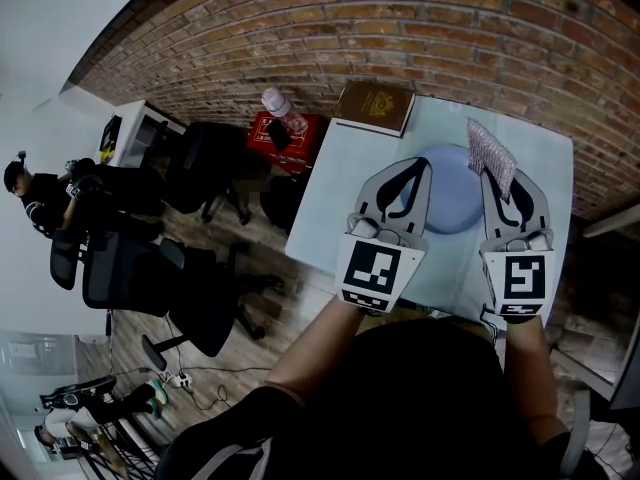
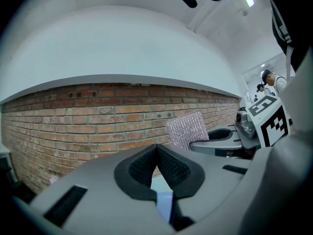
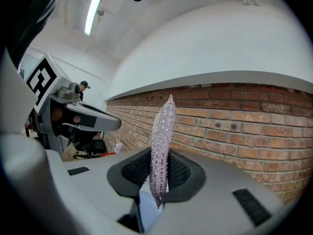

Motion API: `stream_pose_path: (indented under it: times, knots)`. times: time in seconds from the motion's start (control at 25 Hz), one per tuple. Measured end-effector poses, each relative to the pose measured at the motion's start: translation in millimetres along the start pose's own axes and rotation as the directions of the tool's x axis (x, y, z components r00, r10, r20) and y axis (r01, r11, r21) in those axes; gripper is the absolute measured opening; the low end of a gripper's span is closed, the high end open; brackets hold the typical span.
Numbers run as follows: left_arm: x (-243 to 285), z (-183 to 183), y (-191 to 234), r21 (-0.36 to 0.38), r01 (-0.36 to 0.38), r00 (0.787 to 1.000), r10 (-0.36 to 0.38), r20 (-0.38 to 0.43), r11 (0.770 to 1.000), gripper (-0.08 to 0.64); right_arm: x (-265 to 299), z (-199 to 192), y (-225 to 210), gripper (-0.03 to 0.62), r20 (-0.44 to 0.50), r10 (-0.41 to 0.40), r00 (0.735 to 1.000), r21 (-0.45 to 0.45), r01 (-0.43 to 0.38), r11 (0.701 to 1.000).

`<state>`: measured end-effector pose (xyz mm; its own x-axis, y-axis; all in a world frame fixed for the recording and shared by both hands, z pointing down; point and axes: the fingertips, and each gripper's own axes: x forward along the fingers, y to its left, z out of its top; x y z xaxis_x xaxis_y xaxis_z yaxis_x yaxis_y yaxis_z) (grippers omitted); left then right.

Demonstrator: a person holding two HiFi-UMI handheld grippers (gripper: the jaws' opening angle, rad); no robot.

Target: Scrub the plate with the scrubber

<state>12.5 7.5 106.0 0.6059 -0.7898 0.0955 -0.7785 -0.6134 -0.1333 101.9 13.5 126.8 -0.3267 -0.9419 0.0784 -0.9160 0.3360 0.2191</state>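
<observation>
A round pale blue plate [image 1: 452,206] lies on the light blue table [image 1: 330,208]. A sparkly silver scrubber [image 1: 492,156] stands upright over the plate's right edge, and my right gripper [image 1: 505,183] is shut on its lower part. In the right gripper view the scrubber [image 3: 163,141] is edge-on between the black pads of the right gripper [image 3: 160,166]. My left gripper [image 1: 421,165] hovers over the plate's left edge. Its tips touch in the left gripper view, so the left gripper [image 2: 156,148] is shut with nothing in it. That view also shows the scrubber [image 2: 187,129] to the right.
A brown book [image 1: 375,106] lies at the table's far left corner. Beyond it a clear bottle [image 1: 283,110] stands on a red box [image 1: 290,136] by the brick wall [image 1: 400,28]. Black office chairs [image 1: 140,278] and a person [image 1: 40,198] are off to the left.
</observation>
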Motion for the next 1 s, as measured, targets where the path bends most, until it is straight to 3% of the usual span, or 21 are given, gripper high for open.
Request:
stream_pose_path:
  times: [0.28,1.0]
  knots:
    - [0.7,-0.4,-1.1,0.004,-0.002,1.000,0.002,0.004,1.000,0.023,0.2,-5.6,-2.4,0.084,-0.023,-0.024,0.999,-0.041,0.023,0.999]
    - [-1.4,1.1,3.0,-0.002,-0.007,1.000,0.007,-0.001,1.000,0.023,3.2,-0.1,3.6,0.084,-0.023,0.003,1.000,-0.048,-0.004,0.999]
